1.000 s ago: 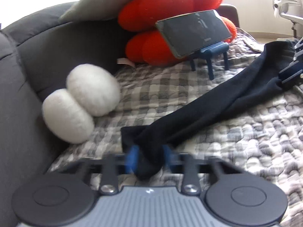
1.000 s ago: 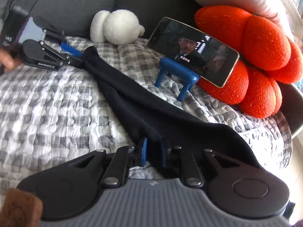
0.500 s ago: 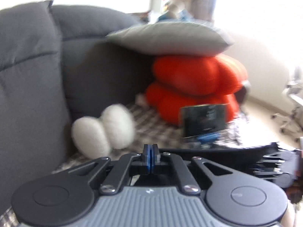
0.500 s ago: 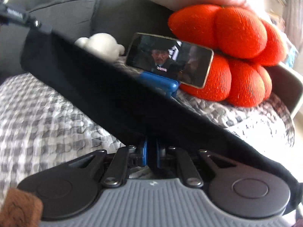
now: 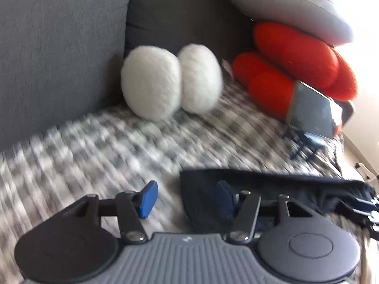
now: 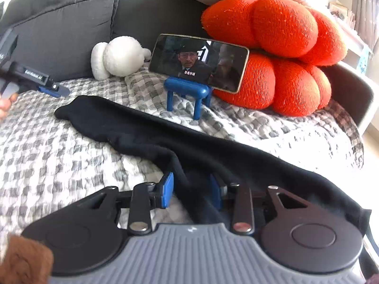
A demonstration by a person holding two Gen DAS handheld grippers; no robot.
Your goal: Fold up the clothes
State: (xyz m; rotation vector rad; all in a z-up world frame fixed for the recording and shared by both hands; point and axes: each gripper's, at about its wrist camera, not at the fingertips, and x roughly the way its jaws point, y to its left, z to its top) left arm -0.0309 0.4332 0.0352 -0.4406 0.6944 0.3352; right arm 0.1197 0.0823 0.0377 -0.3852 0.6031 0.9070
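Right wrist view: your black cloth [image 6: 146,130] lies long on the checked blanket [image 6: 47,156], just in front of the phone stand [image 6: 187,94]. Both tongs, right [image 6: 191,193] and left [image 5: 187,197], are opening with cloth between them. It may snag and bunch.

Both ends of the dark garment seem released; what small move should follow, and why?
Probably back the right gripper off: its jaws are opening, yet the black garment lies between them. The left gripper, also opening, is past the cloth's end.
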